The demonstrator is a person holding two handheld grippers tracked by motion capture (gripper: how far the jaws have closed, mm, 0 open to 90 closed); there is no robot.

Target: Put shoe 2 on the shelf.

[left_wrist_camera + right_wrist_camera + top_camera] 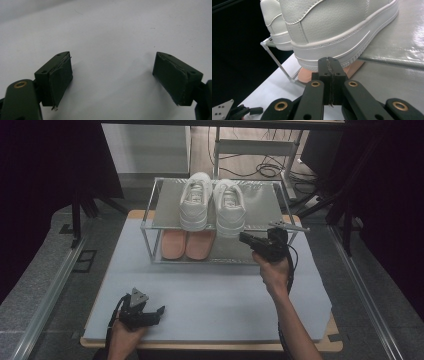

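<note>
- The right gripper [246,239], jaws pressed together and empty, sits just near of the right white sneaker [229,207] on the rack [150,225] top shelf.
- Pink shoes [187,244] lie below.
- The left gripper [156,314], jaws wide, rests on the near-left table [220,290].

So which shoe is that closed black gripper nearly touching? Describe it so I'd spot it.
On the table stands a two-level metal rack. On its top shelf sits a white pair; yours is the right-hand sneaker, its heel overhanging the front edge by the right gripper, unlike the pink pair below.

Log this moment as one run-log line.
right gripper: shut, empty, at heel of right white sneaker | left gripper: open, over table | pink shoes: lower shelf
</note>
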